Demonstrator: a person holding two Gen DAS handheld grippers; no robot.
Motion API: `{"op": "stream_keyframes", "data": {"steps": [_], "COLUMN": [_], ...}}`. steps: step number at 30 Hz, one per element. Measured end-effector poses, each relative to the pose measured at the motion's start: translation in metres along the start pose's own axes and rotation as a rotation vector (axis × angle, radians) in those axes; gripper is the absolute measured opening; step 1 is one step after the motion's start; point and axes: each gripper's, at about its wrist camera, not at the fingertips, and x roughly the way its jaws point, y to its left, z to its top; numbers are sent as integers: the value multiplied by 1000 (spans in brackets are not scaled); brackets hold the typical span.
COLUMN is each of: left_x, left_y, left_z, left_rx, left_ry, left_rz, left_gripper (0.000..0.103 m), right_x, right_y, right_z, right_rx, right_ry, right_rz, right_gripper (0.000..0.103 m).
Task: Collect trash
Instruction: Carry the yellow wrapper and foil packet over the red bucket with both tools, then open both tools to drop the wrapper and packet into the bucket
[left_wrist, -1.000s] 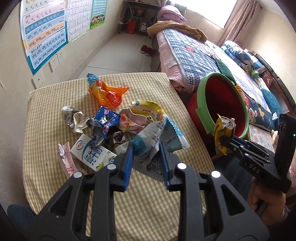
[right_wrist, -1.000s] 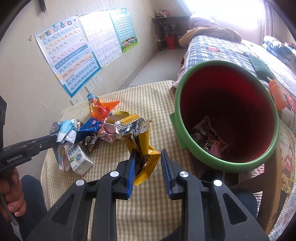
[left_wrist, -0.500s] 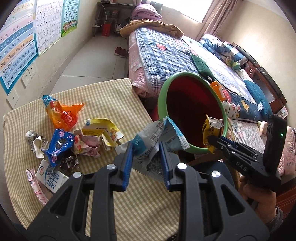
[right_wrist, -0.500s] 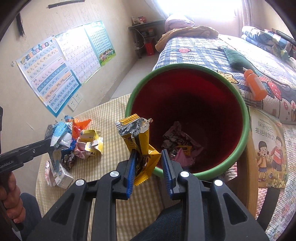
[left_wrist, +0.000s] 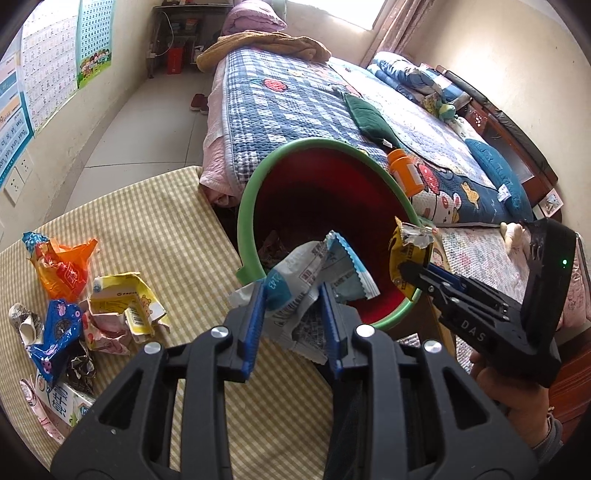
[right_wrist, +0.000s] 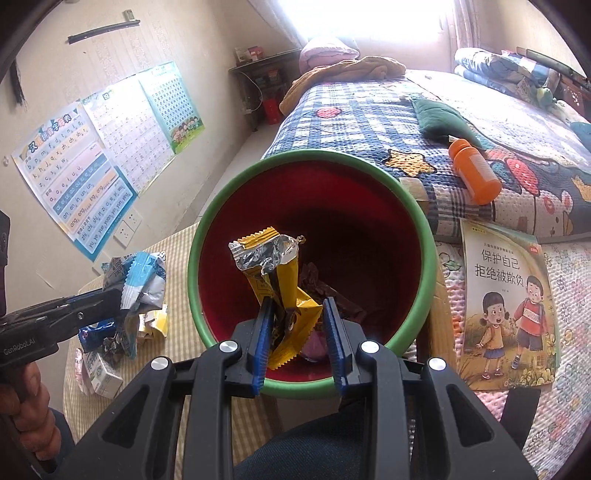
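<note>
My left gripper (left_wrist: 291, 314) is shut on a white and blue wrapper (left_wrist: 306, 280), held at the near rim of the red bin with a green rim (left_wrist: 247, 206). My right gripper (right_wrist: 299, 328) stands over the bin's mouth (right_wrist: 306, 158); a yellow foil wrapper (right_wrist: 277, 273) sits between its fingers, whose gap has widened. The right gripper also shows in the left wrist view (left_wrist: 410, 273), with the yellow wrapper (left_wrist: 406, 243). Several wrappers (left_wrist: 74, 302) lie on the checked table (left_wrist: 166, 229). Trash lies in the bin's bottom.
A bed (left_wrist: 295, 96) stands behind the bin, with an orange bottle (right_wrist: 474, 173) on it. A children's book (right_wrist: 506, 306) lies right of the bin. Posters (right_wrist: 92, 162) hang on the left wall. A milk carton (right_wrist: 99, 373) sits at the table's near edge.
Both grippers have moved right from the table to the bin with their wrappers. The right gripper's fingers have spread a little around the yellow wrapper.
</note>
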Motion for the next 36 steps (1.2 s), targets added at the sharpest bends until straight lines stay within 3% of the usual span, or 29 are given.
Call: {"op": "stream_keyframes", "data": {"steps": [24, 28, 30, 33, 36], "left_x": [61, 64, 63, 58, 51], "left_y": [-21, -19, -17, -12, -6], "left_z": [33, 36, 37, 38, 37], "left_rx": [0, -12, -20, -33, -52], "left_ry": [36, 29, 20, -2, -22], "left_rz": [-25, -21, -21, -10, -2], "left_gripper": [34, 50, 65, 78, 90], "right_x": [31, 34, 34, 34, 32], "right_y": [-34, -33, -33, -33, -33], "right_z": [13, 16, 16, 16, 15], "right_rx": [34, 21, 14, 14, 14], "right_ry": [28, 26, 25, 24, 17], "right_rz": [-2, -10, -15, -16, -23], "right_gripper": [29, 39, 49, 58, 75]}}
